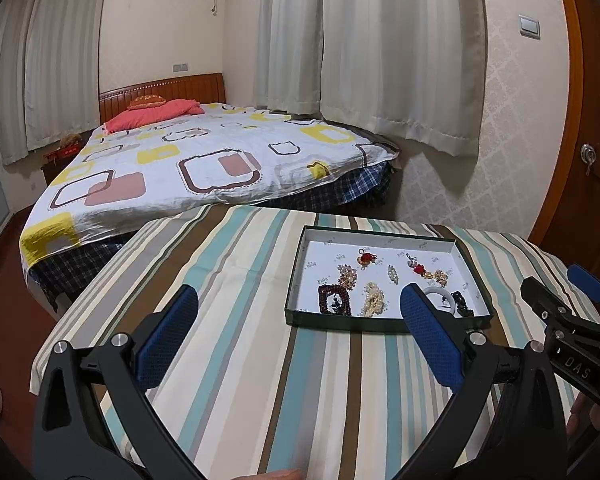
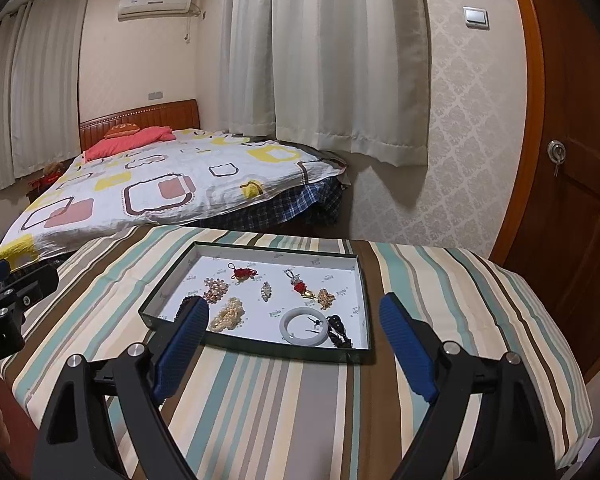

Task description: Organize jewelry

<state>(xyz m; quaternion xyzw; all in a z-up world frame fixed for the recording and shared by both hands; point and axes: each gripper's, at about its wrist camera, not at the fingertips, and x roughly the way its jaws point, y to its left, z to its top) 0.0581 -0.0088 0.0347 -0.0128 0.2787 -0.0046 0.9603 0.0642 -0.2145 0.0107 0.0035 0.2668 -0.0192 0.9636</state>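
Note:
A shallow dark-rimmed tray [image 2: 156,300] with a white floor lies on the striped tablecloth; it also shows in the left wrist view [image 1: 294,280]. In it lie several pieces: a white bangle [image 2: 303,331], a pearl bundle [image 2: 229,314], a red knot charm [image 2: 244,273], a dark bead bracelet [image 1: 334,300], a gold charm [image 2: 326,298]. My left gripper [image 1: 300,332] is open and empty, above the cloth left of the tray. My right gripper [image 2: 292,340] is open and empty, just before the tray's near edge.
The table [image 2: 480,280] has a striped cloth. A bed [image 2: 160,184] with a patterned sheet stands behind it. Curtains [image 2: 332,60] hang at the back. A wooden door [image 2: 572,160] is at the right.

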